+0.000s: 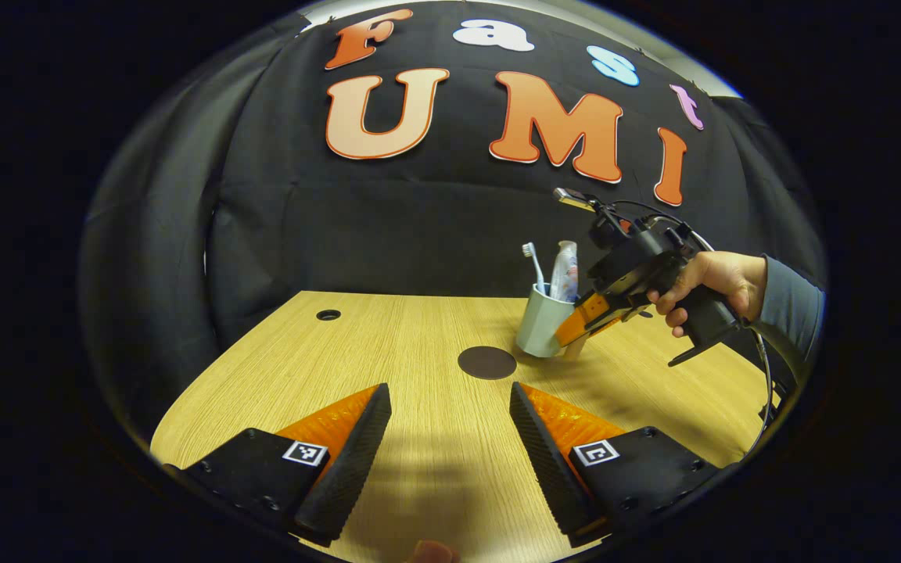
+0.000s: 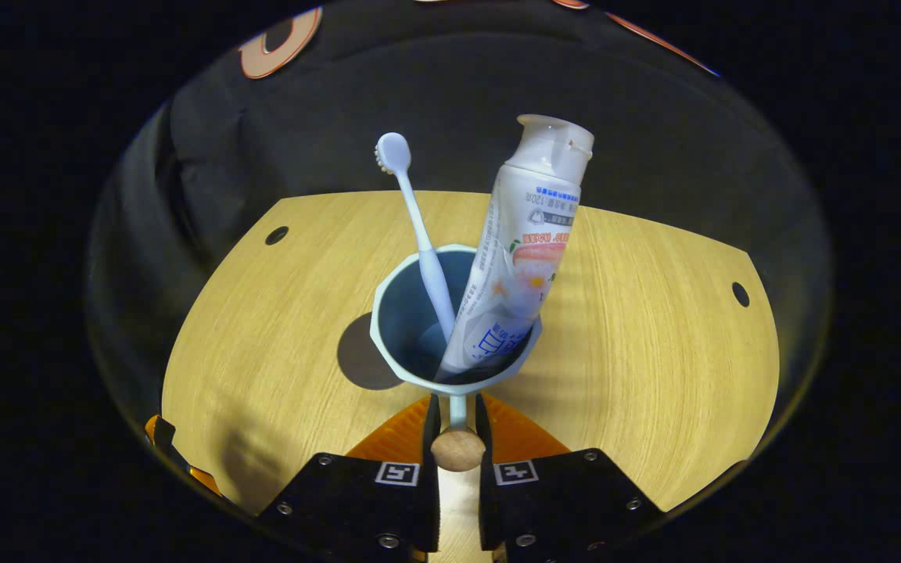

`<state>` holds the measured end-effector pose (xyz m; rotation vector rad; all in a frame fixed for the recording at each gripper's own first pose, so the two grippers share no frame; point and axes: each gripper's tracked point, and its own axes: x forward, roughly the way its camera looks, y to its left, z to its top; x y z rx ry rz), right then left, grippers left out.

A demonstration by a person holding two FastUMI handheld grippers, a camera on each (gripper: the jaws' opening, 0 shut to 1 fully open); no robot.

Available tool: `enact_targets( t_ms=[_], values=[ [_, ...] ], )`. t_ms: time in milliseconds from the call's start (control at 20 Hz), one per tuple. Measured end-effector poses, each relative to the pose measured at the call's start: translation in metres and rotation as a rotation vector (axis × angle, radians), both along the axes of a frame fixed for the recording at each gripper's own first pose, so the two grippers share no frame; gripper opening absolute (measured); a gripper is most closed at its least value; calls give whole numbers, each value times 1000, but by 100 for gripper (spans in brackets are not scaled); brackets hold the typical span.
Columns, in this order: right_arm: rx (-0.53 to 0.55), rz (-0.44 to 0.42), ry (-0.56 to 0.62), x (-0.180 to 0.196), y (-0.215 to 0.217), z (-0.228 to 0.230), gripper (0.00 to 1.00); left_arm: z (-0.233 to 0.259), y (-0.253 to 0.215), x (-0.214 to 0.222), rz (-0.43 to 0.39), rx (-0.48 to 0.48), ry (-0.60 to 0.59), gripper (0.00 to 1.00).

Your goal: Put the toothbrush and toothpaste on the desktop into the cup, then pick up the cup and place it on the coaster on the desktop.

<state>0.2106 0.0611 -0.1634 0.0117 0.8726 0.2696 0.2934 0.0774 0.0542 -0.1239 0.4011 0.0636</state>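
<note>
Cup, handle pinched by right hand-held gripper, beside coaster; left hand-held gripper spread wide.

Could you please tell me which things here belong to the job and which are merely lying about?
Job:
cup, gripped by its handle in the right gripper
toothbrush, in the cup
toothpaste, in the cup
coaster, on the desk, bare
left gripper, open, holding nothing

Lying about:
nothing loose; just the desk with its holes

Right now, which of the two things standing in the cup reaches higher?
The toothpaste: its capped end rises above the toothbrush head beside it in the cup.
</note>
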Motion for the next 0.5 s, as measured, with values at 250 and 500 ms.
enact_targets(
  t_ms=[250, 500],
  values=[
    [-42, 91, -24, 2, -1, 4, 20, 9, 6, -15, 30, -7, 25, 98],
    [-69, 114, 2, 0, -8, 7, 20, 23, 14, -28, 66, -6, 41, 98]
  ],
)
